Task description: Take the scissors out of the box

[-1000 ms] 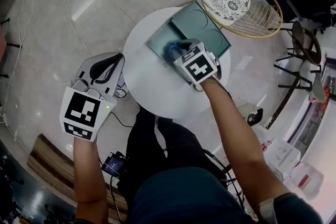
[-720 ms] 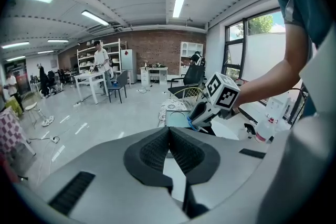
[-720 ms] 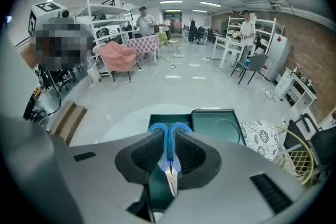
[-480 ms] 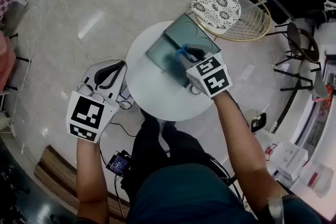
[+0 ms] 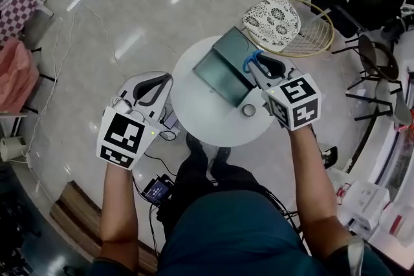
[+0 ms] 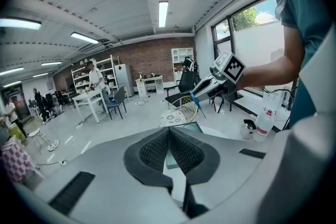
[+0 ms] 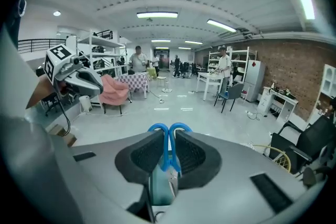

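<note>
The blue-handled scissors hang in the air over the right part of the round white table, with my right gripper shut on them. In the right gripper view the blue handle loops stick up between the pads. The open teal box lies on the table below and left of the scissors, its lid laid back. My left gripper hovers off the table's left edge, jaws shut on nothing. From the left gripper view the scissors show far off in the right gripper.
A small round ring lies on the table near my right gripper. Behind the table stands a gold wire chair with a patterned cushion. Black chairs are at the right. Cables run over the floor at the left.
My right gripper has risen out of the box with the scissors and moved right. The left gripper has stayed beside the table.
</note>
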A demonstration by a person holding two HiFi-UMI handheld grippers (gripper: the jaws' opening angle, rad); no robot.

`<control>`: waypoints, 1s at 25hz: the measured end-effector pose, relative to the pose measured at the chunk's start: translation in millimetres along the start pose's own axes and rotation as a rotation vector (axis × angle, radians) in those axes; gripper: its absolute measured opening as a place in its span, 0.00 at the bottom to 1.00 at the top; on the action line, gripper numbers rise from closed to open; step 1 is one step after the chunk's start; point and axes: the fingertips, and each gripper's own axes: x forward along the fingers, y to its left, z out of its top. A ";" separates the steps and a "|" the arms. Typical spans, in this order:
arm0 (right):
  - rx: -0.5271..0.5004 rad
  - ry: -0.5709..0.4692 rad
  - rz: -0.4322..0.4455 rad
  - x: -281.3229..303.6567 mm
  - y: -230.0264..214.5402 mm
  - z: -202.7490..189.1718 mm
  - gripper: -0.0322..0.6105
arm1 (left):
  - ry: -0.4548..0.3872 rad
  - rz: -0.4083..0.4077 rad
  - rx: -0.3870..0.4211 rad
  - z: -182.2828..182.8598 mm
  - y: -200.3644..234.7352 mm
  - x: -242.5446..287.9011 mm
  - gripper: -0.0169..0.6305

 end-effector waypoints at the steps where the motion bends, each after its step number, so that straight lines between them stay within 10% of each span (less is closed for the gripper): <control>1: -0.001 -0.023 -0.006 -11.8 1.2 8.5 0.19 | -0.004 0.002 0.008 5.2 -2.7 -6.7 0.05; 25: -0.049 -0.362 -0.066 -225.6 8.6 119.7 0.19 | -0.082 0.027 0.178 116.5 -61.4 -82.3 0.05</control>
